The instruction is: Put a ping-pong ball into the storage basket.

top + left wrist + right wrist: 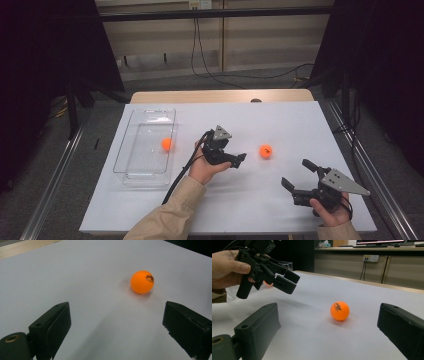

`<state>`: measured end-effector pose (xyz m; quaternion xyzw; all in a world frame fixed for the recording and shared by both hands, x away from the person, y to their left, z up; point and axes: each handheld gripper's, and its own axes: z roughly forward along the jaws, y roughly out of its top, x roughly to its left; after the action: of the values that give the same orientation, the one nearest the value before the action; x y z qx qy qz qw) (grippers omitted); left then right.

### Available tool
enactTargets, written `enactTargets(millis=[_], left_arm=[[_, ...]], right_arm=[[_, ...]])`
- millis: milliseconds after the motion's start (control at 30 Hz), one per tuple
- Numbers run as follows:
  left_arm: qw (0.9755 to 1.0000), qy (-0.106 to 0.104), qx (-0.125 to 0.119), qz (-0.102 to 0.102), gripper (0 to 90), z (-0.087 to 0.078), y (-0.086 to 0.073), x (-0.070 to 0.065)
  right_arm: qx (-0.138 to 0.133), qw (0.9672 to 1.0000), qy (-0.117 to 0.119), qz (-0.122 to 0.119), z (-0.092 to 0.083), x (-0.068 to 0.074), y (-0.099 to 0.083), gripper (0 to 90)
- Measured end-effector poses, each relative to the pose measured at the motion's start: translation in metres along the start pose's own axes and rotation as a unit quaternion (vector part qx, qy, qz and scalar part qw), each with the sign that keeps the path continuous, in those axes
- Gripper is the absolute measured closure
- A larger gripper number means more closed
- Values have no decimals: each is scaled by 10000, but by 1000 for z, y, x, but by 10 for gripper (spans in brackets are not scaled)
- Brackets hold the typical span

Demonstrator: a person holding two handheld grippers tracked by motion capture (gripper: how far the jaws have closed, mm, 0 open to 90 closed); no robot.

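Seen from the high view, the left gripper [239, 159] points, jaws wide and empty, at the loose orange ball [265, 151] on the white table [280, 120]; the right gripper [298, 176] waits nearby, likewise spread. A clear tray [126, 150] at left holds a second ball [167, 144].

Left gripper view: the ball lies ahead, right of centre; the approach should probably swing that way to centre it.

Right gripper view: wide jaws frame the ball, apart from both.
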<state>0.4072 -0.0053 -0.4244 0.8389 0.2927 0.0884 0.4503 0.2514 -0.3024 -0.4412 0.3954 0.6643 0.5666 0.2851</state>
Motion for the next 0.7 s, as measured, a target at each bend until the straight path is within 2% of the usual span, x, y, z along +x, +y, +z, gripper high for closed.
enactTargets(millis=[700], left_arm=[[10000, -37, -49, 35, 81, 16, -1, -6]], right_arm=[[-2, 10000, -3, 1, 0, 0, 0, 38]])
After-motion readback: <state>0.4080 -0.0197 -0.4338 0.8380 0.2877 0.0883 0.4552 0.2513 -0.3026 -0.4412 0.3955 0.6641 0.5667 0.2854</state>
